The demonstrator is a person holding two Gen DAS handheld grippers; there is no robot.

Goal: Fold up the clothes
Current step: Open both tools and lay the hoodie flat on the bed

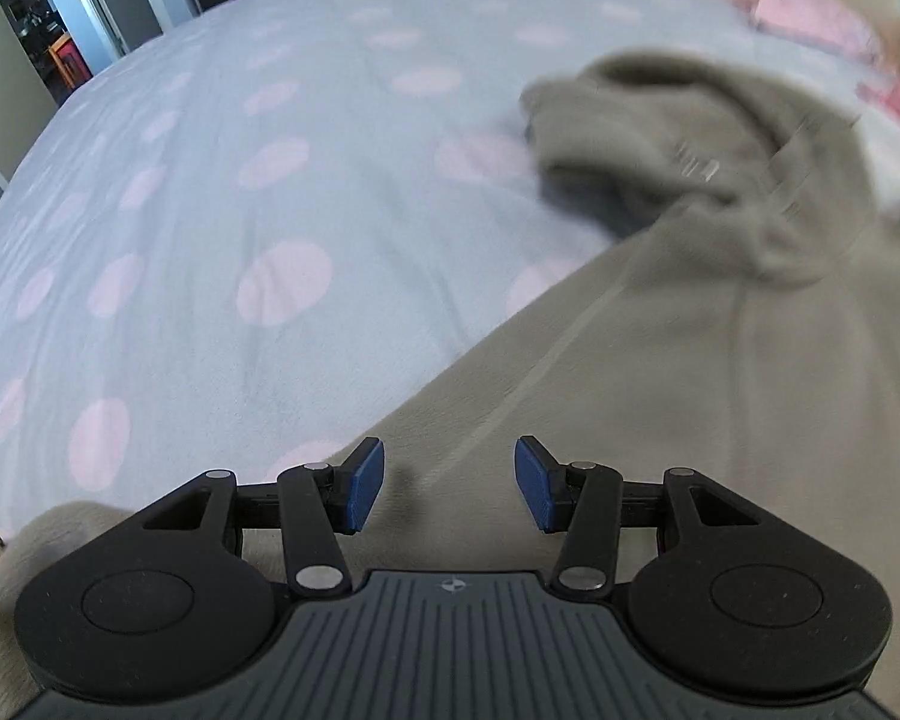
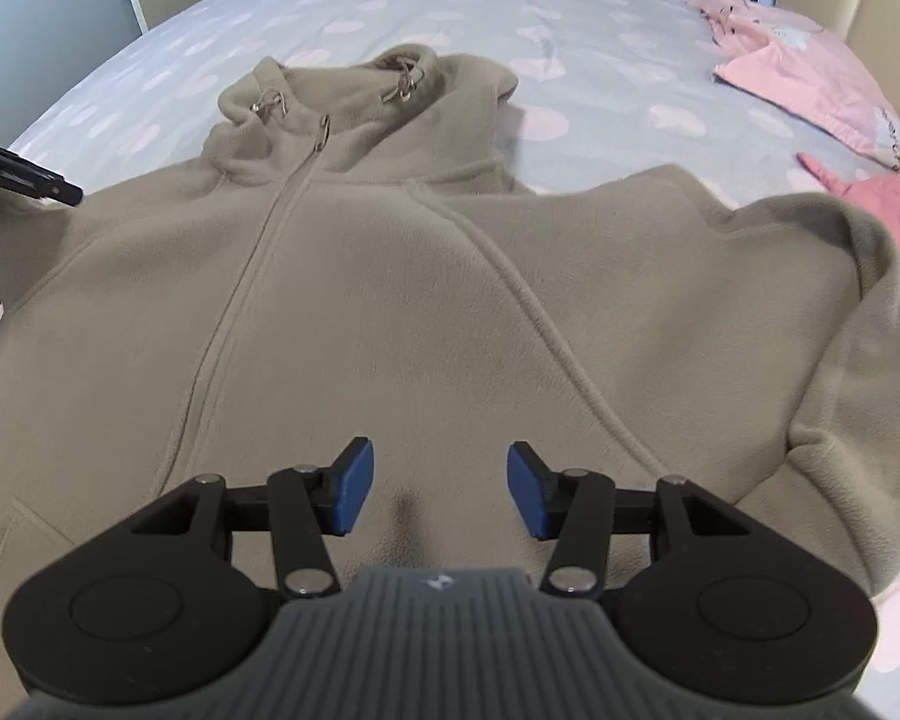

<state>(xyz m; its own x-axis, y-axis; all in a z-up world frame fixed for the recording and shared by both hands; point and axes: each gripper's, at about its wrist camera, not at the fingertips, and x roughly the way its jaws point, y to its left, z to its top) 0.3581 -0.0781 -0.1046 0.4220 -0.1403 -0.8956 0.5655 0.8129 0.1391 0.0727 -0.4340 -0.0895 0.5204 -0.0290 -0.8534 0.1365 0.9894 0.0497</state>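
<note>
Spread across the middle of the dotted bedspread (image 2: 600,54) lies one beige zip-up fleece hoodie (image 2: 390,300), two pink garments (image 2: 810,78) upper right, while left gripper (image 1: 450,483) and right gripper (image 2: 438,489) hover half-open, gripping nothing.

A beige fleece zip-up hooded jacket (image 2: 390,300) is seen spread front-up on a bed, its zip closed and its hood (image 2: 366,102) crumpled at the far end with metal-tipped drawcords showing. One sleeve (image 2: 810,324) is bent back at the right. Two pink garments (image 2: 810,78) are laid beyond it.
</note>
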